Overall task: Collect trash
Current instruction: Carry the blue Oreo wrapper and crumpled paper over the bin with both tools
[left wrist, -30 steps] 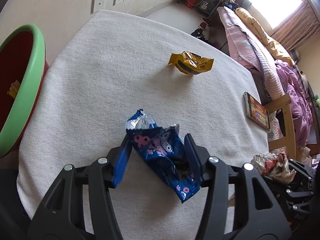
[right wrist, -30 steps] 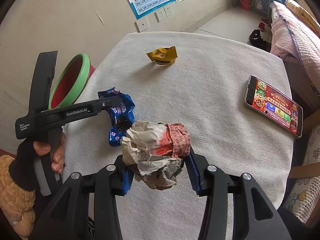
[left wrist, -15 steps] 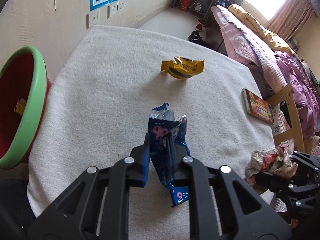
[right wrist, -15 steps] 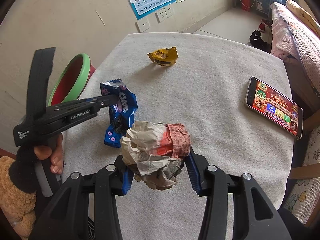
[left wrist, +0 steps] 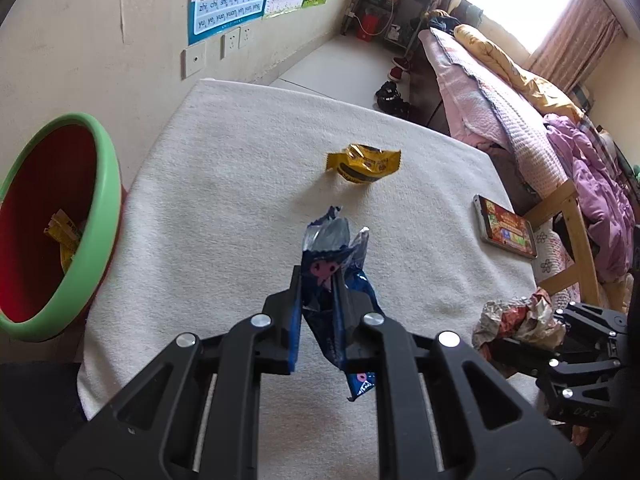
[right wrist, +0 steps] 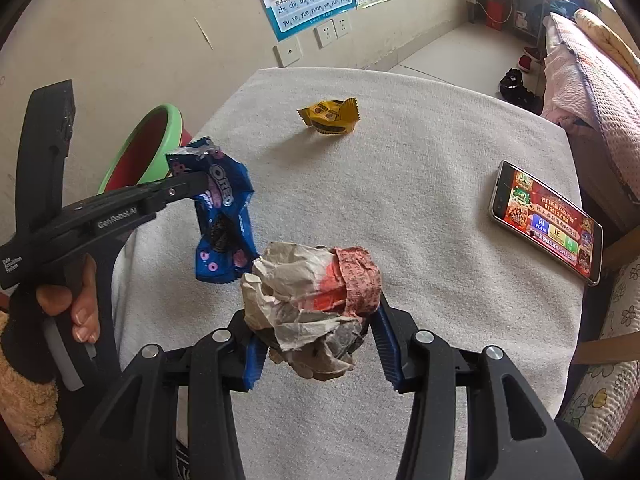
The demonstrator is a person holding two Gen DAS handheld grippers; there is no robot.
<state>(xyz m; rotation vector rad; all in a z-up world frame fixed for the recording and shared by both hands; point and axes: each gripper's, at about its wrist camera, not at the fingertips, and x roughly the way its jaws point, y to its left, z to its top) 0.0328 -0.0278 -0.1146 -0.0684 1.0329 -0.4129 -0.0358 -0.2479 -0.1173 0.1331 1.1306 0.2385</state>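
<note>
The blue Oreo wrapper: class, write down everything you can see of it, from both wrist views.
The blue Oreo wrapper is an opened, crumpled glossy foil packet with a silver inside showing at its torn top, white Oreo lettering and pink doughnut prints. It hangs roughly upright, lifted clear of the white table cloth, pinched near its upper part between the shut jaws of the left gripper. Its lower end dangles free. Nothing else touches it.

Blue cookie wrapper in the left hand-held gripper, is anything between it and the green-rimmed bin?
Nothing visible. The blue cookie wrapper, clamped in the left hand-held gripper, hangs above the towel-covered table; only bare towel lies toward the bin beside the table's edge.
</note>
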